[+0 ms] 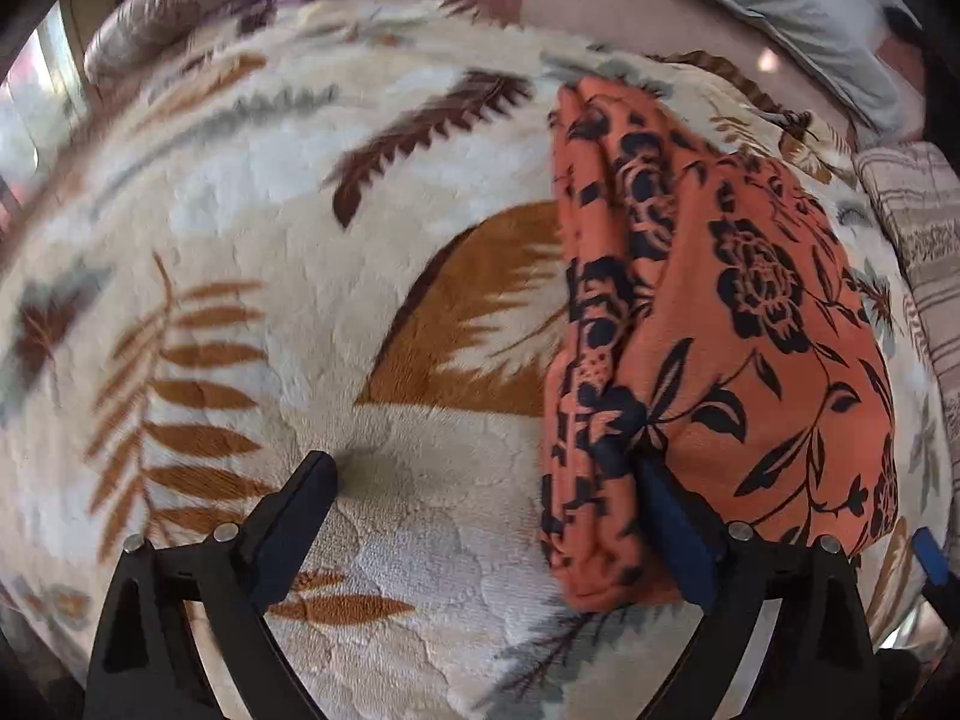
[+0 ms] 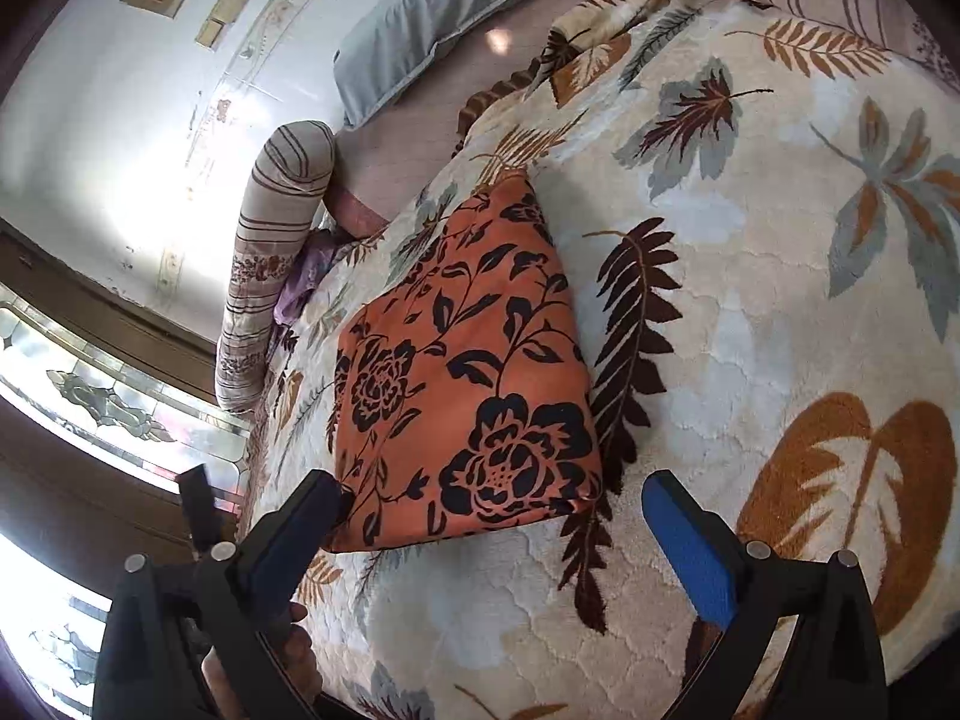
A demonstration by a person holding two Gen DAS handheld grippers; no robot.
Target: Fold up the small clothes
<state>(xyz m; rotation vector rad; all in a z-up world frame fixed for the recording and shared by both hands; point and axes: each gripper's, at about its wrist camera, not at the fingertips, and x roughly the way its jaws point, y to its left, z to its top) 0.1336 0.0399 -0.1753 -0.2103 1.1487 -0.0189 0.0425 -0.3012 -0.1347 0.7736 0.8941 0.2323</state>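
A folded orange garment with a black flower print (image 1: 750,312) lies on the cream leaf-patterned blanket (image 1: 252,228), at the right of the left wrist view. My left gripper (image 1: 486,474) stands wide open, pointing steeply down. Its right finger (image 1: 666,510) pokes into a crease of the garment, so the stacked folded edge sits between the jaws, and its left finger rests on bare blanket. In the right wrist view the garment (image 2: 468,360) is a neat square. My right gripper (image 2: 492,483) is open around its near edge, with the left fingertip (image 2: 324,498) at the near left corner.
A striped bolster (image 2: 270,252) and a grey pillow (image 2: 420,18) lie at the head of the bed, with a purple cloth (image 2: 300,282) beside the bolster. A wall and a patterned glass window (image 2: 90,396) stand to the left. Another striped cushion (image 1: 924,228) lies to the right of the garment.
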